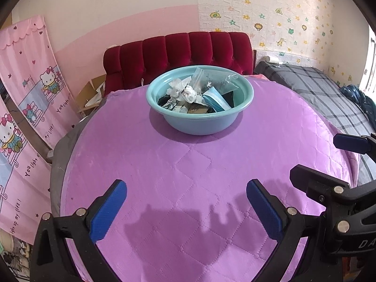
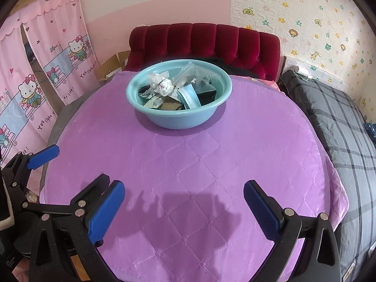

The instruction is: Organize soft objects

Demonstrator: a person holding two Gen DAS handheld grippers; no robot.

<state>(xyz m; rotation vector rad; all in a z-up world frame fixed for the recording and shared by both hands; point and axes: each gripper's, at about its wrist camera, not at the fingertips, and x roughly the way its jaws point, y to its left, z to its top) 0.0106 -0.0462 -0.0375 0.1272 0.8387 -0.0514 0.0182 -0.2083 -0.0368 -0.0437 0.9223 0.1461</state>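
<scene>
A light blue plastic basin [image 1: 197,123] [image 2: 174,119] stands at the far side of a round table under a purple quilted cloth [image 1: 188,176] [image 2: 188,164]. It holds several soft items: crumpled white plastic [image 1: 185,92] [image 2: 162,83], a blue face mask [image 1: 215,101] [image 2: 189,96], clear bags and dark fabric. My left gripper [image 1: 186,208] is open and empty over the near cloth. My right gripper [image 2: 184,208] is open and empty beside it, to the right. Each gripper also shows at the edge of the other's view.
A red tufted velvet chair [image 1: 178,51] [image 2: 204,40] stands behind the table. A bed with grey plaid bedding [image 1: 329,94] [image 2: 340,122] lies to the right. Pink Hello Kitty curtains [image 1: 28,94] [image 2: 47,58] hang on the left, cardboard near them.
</scene>
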